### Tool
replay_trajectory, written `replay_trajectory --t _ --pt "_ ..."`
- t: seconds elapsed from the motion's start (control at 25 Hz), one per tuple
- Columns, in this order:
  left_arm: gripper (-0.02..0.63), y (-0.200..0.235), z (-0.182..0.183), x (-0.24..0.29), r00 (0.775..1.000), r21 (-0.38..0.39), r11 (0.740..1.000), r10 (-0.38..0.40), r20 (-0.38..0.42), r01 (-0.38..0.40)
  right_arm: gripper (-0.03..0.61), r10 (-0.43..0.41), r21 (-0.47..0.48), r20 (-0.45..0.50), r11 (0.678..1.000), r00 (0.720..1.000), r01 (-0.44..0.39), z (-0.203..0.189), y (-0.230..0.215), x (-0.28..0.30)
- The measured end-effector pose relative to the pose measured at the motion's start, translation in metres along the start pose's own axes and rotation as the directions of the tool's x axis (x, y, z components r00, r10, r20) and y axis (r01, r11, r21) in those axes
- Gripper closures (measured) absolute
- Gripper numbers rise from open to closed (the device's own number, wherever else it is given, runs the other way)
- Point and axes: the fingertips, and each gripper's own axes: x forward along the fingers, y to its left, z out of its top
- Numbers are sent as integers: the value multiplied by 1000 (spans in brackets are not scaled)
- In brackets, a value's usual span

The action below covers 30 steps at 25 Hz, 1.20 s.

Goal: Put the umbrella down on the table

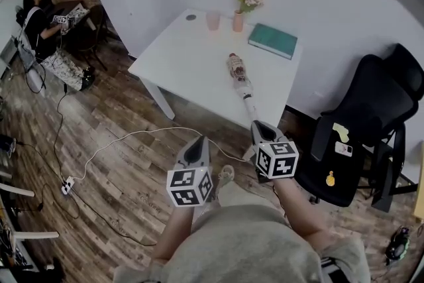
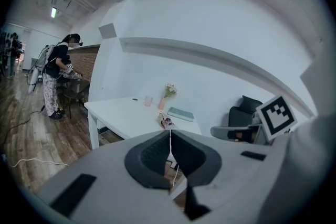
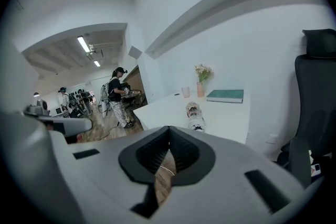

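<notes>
The umbrella (image 1: 240,75) lies on the white surface (image 1: 185,56) at frame centre, just above the right gripper (image 1: 262,126); the left gripper (image 1: 198,142) sits lower left; both are pressed together, empty.

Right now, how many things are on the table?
5: the umbrella at the near right edge, a book back right, a vase and a cup at the back, and a small dark disc back left.

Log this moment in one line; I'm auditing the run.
umbrella: lying on table | left gripper: shut, empty | right gripper: shut, empty
</notes>
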Motion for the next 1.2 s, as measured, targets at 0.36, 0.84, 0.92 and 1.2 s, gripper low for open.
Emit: replay_trajectory --t 0.36,0.84,0.92,1.2 --pt "606 -23 -21 -32 1000 14 1000 -4 -4 4 577 15 -10 36 1000 999 -14 -15 12 -46" --pt "606 -44 -45 -66 1000 13 1000 -11 1 11 577 37 -49 63 998 997 -34 -31 33 -95" --pt "606 -45 -46 -69 1000 15 1000 -9 2 9 577 41 -53 64 998 997 -37 -32 34 -98" --pt "606 -41 -39 -73 1000 19 1000 1 23 -2 578 44 -66 76 997 996 -39 -29 35 -102"
